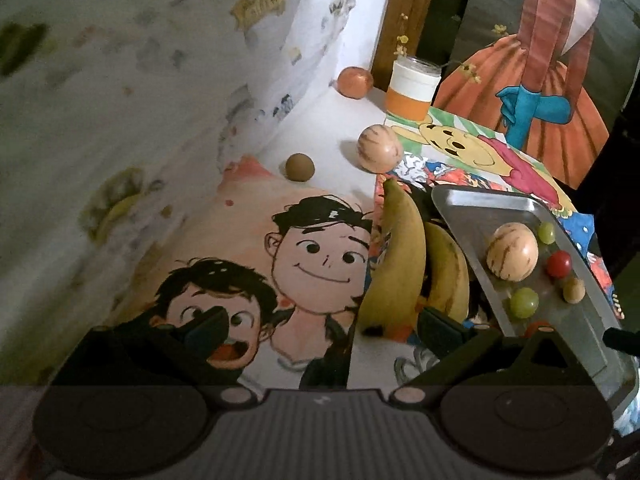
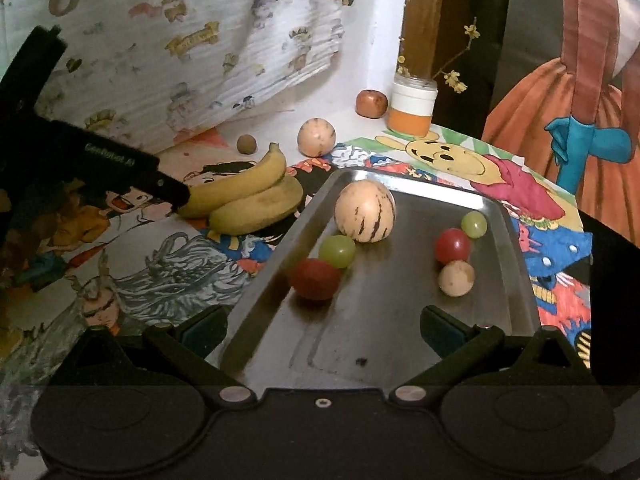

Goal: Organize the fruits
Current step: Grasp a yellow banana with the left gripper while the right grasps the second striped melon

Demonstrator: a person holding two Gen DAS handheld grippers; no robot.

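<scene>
A steel tray (image 2: 404, 320) holds a striped pale melon (image 2: 365, 212), two green grapes (image 2: 338, 251), two red tomatoes (image 2: 315, 279) and a small beige ball-shaped fruit (image 2: 456, 278). Two bananas (image 2: 248, 196) lie left of the tray. My right gripper (image 2: 322, 326) is open and empty over the tray's near end. My left gripper (image 1: 320, 326) is open and empty; its right finger (image 1: 440, 330) is at the bananas' (image 1: 400, 264) near end. In the right wrist view the left gripper's finger (image 2: 164, 188) touches or nearly touches the bananas' tip. The tray (image 1: 480, 208) shows at right in the left wrist view.
On the table beyond lie a second striped melon (image 2: 316, 137), a small brown fruit (image 2: 246, 144), a reddish fruit (image 2: 372, 103) and an orange-banded jar (image 2: 412, 109) with flower sprigs. Cartoon-printed cloths cover the table; a printed curtain (image 2: 180, 52) hangs at the back left.
</scene>
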